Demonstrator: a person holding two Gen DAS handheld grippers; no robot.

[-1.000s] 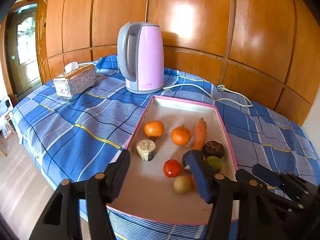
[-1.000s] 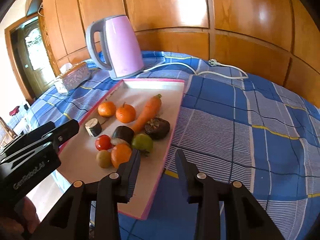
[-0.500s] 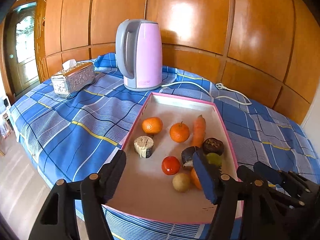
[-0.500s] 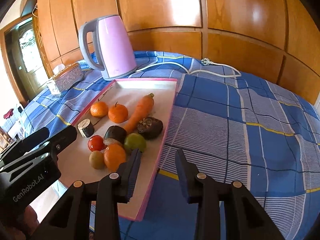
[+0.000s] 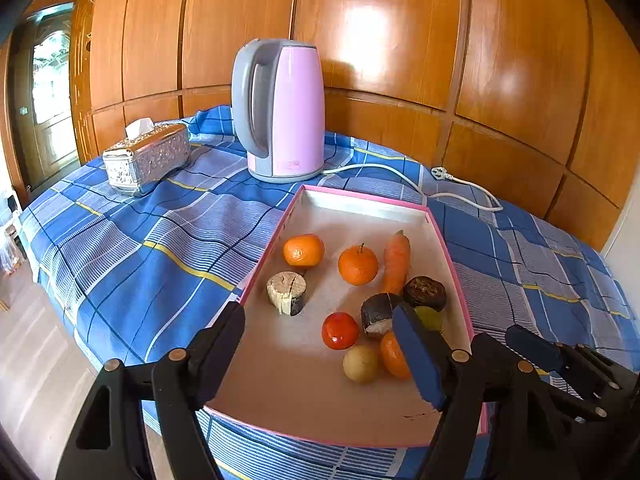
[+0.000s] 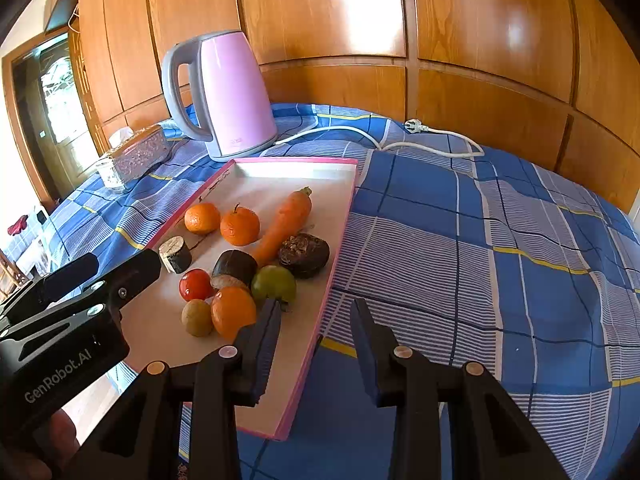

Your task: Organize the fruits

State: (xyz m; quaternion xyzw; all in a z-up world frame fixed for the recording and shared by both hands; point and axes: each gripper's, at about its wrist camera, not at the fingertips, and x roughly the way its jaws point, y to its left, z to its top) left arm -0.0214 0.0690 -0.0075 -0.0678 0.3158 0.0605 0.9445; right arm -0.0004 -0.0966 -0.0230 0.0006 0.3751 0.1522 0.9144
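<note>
A pink-rimmed tray (image 5: 434,218) (image 6: 338,236) lies on the blue plaid cloth. In it are two oranges (image 5: 303,250) (image 5: 358,265), a carrot (image 5: 397,261) (image 6: 285,222), a red tomato (image 5: 340,331) (image 6: 196,285), a third orange (image 6: 233,312), a green fruit (image 6: 274,285), a tan round fruit (image 5: 360,363), a dark wrinkled fruit (image 5: 425,293) (image 6: 304,255) and two cut dark stubs (image 5: 287,292) (image 5: 378,314). My left gripper (image 5: 320,344) is open above the tray's near half. My right gripper (image 6: 316,340) is open over the tray's right rim, empty.
A pink electric kettle (image 5: 282,110) (image 6: 224,96) stands behind the tray, its white cord and plug (image 5: 440,172) trailing right. A silver tissue box (image 5: 146,158) sits at the left. Wood panelling backs the table. The table's front edge drops to the floor at left.
Both grippers have drawn back and lifted slightly, so the tray and kettle sit a little lower and farther. Nothing in the tray has moved.
</note>
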